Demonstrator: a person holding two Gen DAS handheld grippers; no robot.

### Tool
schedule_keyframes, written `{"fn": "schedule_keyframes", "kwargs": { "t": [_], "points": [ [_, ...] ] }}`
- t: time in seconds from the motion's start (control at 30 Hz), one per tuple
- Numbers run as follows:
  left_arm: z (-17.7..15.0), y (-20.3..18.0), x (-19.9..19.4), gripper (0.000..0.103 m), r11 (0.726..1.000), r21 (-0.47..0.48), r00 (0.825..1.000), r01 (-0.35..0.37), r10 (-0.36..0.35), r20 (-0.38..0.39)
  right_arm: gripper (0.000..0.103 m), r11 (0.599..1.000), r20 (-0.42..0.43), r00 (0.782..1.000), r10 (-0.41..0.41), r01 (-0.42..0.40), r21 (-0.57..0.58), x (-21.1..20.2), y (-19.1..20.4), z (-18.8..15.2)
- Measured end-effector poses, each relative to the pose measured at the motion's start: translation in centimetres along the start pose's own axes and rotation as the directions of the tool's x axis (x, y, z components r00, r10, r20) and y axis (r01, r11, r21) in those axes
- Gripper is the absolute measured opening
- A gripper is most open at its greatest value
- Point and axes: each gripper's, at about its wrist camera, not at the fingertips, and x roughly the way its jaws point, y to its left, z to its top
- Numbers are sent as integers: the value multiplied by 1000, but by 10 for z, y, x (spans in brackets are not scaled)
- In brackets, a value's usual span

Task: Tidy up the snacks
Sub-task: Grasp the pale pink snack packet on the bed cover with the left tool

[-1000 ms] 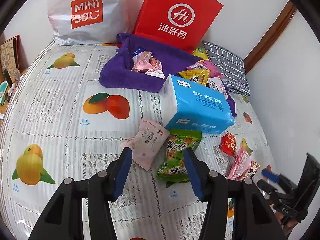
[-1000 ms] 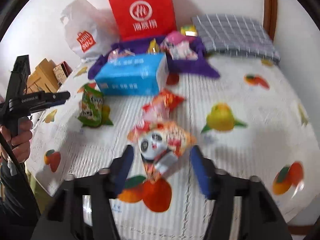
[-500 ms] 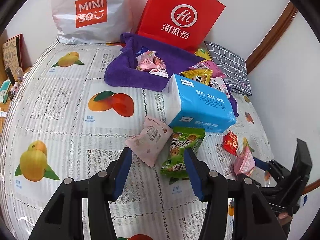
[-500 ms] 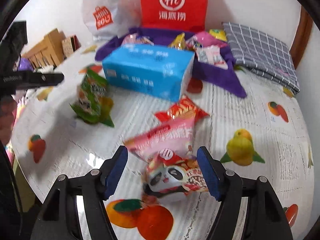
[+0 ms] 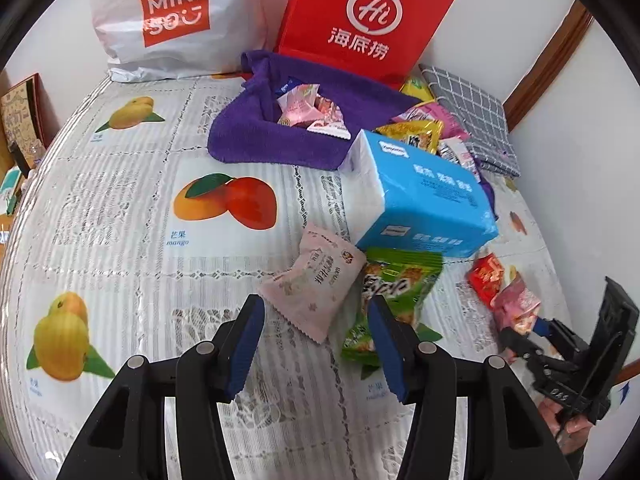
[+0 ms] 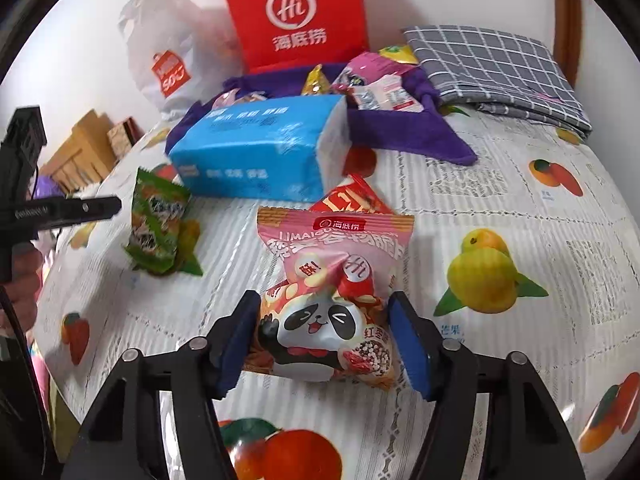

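the right gripper (image 6: 324,336) is sitting with its jaws spread around the panda snack packet (image 6: 326,332), which is lying on the fruit-print tabletop (image 6: 500,208). the left gripper (image 5: 314,344) is hovering, jaws spread, near the pale pink packet (image 5: 316,276) and green packet (image 5: 394,296) beside the blue tissue pack (image 5: 424,196).

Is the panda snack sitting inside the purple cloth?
No, the panda snack lies on the fruit-print tablecloth between the right claw's open fingers, well in front of the purple cloth.
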Motion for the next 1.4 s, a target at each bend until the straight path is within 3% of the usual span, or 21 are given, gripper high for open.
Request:
{"fn": "schedule_keyframes", "kwargs": {
  "t": [0.1,0.3,0.4,0.6,0.77,0.9,1.0,1.13,1.4],
  "points": [
    [5,-2,11,51,999,35,999,-33,33,-8,62,1000,15,1000,-11,11,23,-3,-6,-1],
    [9,-14,34,51,985,147,995,-90,97,-37,62,991,34,990,-135,135,-4,-10,-15,-8],
    [9,-19,39,58,978,179,994,-109,112,-5,63,988,52,987,-153,153,-2,-10,-20,-11],
    [5,-29,47,57,952,258,986,-166,162,36,64,987,47,987,-155,153,39,4,-30,-10],
    [-1,-21,39,53,962,226,988,-152,150,28,64,985,54,984,-172,170,28,6,-29,-9],
    [-8,-21,38,57,958,242,988,-156,149,49,64,987,54,986,-159,157,38,6,-31,-9],
    [-10,-29,44,66,943,272,982,-190,177,74,65,987,51,986,-161,159,34,7,-31,-9],
    [-14,-28,43,67,949,247,978,-195,168,126,65,987,50,986,-159,157,36,8,-31,-9],
    [-23,-30,37,66,955,204,973,-214,188,136,65,986,52,985,-162,160,36,8,-30,-9]
  ]
}}
